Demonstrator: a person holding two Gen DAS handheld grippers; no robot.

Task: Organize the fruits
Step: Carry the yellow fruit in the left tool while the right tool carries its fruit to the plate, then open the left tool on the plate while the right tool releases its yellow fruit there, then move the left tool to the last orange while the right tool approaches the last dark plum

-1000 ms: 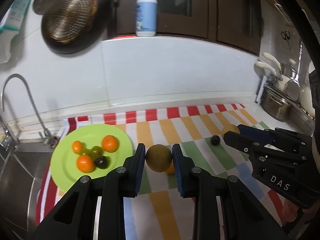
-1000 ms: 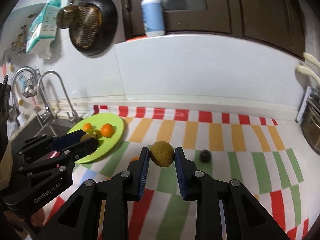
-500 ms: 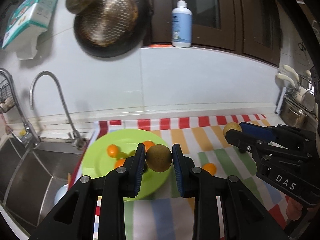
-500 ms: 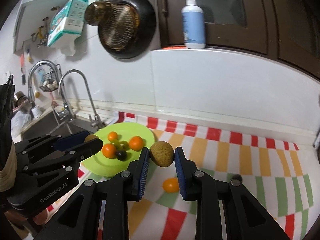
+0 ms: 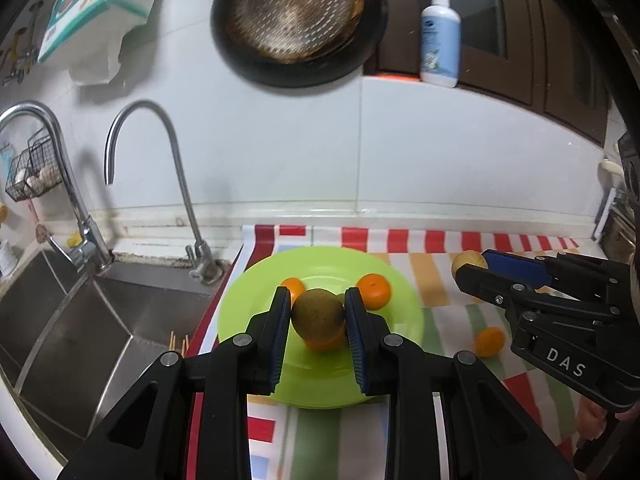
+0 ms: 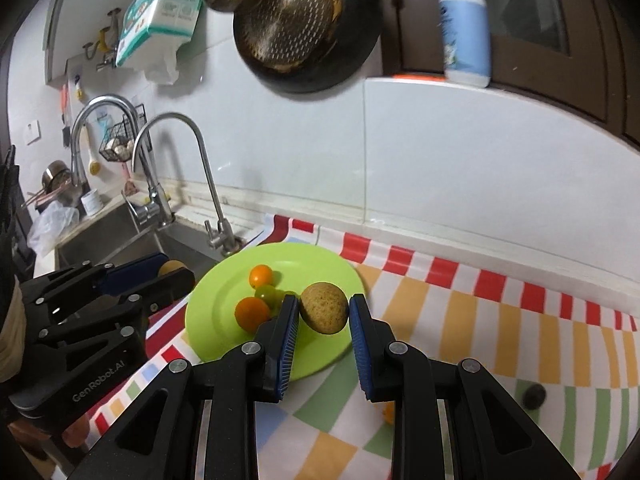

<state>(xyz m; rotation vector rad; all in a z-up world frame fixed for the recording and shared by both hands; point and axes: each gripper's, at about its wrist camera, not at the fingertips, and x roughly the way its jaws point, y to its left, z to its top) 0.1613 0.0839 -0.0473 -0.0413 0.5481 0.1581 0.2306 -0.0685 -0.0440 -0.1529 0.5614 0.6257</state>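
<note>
Both fruits carried over plate [image 5: 248,304], round

Each wrist camera looks forward and downward along its own fingers, close above the counter. Both views face the back wall and share the green plate [image 5: 404,322] [image 6: 208,320], faucet [image 5: 160,168] [image 6: 188,160] and hanging pan [image 5: 296,20] [image 6: 304,24].

Left gripper [image 5: 318,316] and right gripper [image 6: 324,314] apparently both clamped, angled down.
</note>
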